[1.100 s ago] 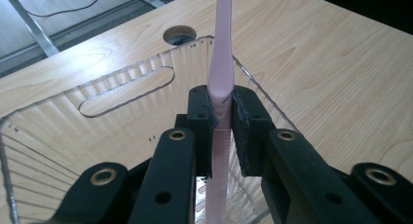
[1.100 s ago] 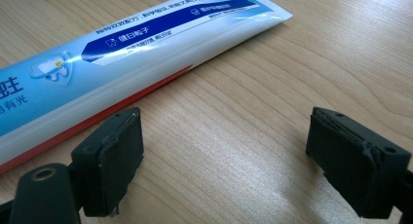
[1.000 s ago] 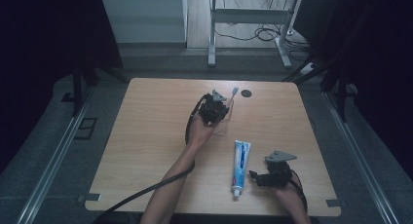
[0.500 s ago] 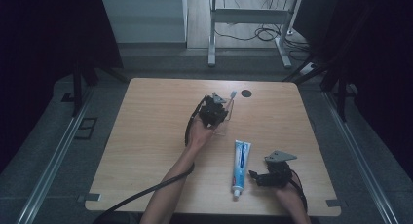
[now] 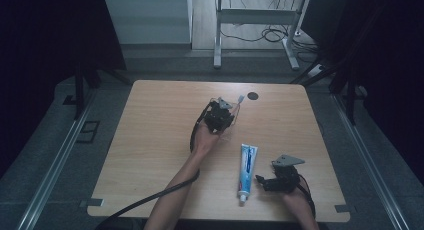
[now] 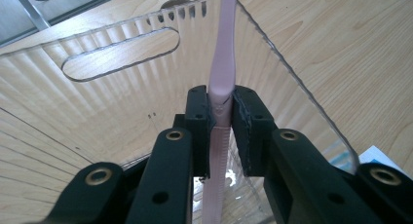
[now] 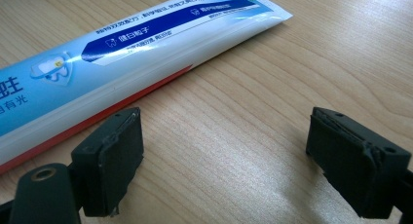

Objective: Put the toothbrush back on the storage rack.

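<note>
Toothbrush (image 5: 239, 101) work is under way. In the high view it sits toward the far edge of the bench (image 5: 150, 140), near the middle and just short of the round cable hole (image 5: 253, 95); its pale head pokes out beyond the left tongs (image 5: 226, 110), which the left hand (image 5: 206, 140) holds out over the wood. A blue-and-white toothpaste tube (image 5: 247, 171) lies flat toward the near right corner, cap end pointing at the near edge. The right tongs (image 5: 272, 182) rest just beside it, on its right.

The left gripper view gives what the high view cannot: the left tongs (image 6: 221, 124) are clenched on the pink toothbrush (image 6: 221, 83) handle, pads pressed to either side of it, the handle running straight up between them. Behind it stands a clear ribbed plastic holder (image 6: 122, 87) with a long slot in its wall. The high view is too coarse to show this holder at all.

The right gripper view shows the right tongs (image 7: 224, 160) released, pads standing wide apart over bare wood. The toothpaste tube (image 7: 122, 58) lies just to the left of the left pad; I cannot tell whether they touch, but nothing is between the pads.

By my reading, the brush is picked up and the paste is not yet taken. Grasping the tube and bringing the two together appear to be left.
</note>
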A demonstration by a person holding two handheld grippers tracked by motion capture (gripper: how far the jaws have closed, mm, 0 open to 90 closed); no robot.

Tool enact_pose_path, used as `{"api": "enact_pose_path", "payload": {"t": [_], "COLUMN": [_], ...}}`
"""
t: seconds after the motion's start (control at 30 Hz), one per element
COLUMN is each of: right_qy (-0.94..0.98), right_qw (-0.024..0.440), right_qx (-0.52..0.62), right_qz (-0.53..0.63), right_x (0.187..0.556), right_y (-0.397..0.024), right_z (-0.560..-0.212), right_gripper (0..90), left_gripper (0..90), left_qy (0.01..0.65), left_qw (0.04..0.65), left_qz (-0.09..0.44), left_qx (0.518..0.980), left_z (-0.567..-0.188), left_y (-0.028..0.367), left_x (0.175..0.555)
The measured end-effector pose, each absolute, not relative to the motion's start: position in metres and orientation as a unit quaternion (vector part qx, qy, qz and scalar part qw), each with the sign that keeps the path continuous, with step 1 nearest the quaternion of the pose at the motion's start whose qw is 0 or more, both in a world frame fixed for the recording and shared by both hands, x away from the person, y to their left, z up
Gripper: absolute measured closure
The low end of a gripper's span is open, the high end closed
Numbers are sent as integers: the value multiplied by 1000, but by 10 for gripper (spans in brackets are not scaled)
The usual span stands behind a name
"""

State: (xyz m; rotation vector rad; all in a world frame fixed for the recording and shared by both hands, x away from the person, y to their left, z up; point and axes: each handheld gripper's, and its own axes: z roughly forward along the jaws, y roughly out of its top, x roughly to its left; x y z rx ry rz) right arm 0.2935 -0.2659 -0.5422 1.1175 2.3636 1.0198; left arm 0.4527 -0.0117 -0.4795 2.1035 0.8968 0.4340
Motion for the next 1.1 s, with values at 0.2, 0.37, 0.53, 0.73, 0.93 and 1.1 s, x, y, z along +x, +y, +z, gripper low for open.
{"api": "enact_pose_path", "payload": {"t": [0.2, 0.37, 0.53, 0.73, 0.93, 1.1], "right_qy": [830, 830, 831, 831, 831, 831], "right_qw": [167, 166, 167, 168, 167, 168], "right_qx": [393, 393, 392, 392, 392, 392], "right_qz": [359, 359, 358, 358, 358, 358], "right_x": [294, 293, 294, 294, 294, 294], "right_y": [-266, -266, -266, -266, -266, -266], "right_z": [-542, -542, -542, -542, -542, -542], "right_gripper": [133, 133, 134, 133, 133, 133], "left_gripper": [751, 716, 690, 625, 544, 499], "left_qy": [355, 356, 356, 359, 358, 357], "left_qw": [395, 399, 404, 411, 417, 417], "left_qz": [165, 161, 162, 163, 168, 177], "left_qx": [831, 829, 827, 822, 818, 817], "left_z": [-479, -479, -476, -469, -461, -453], "left_y": [-11, -10, -10, -7, -1, 4], "left_x": [454, 454, 453, 452, 450, 449]}}
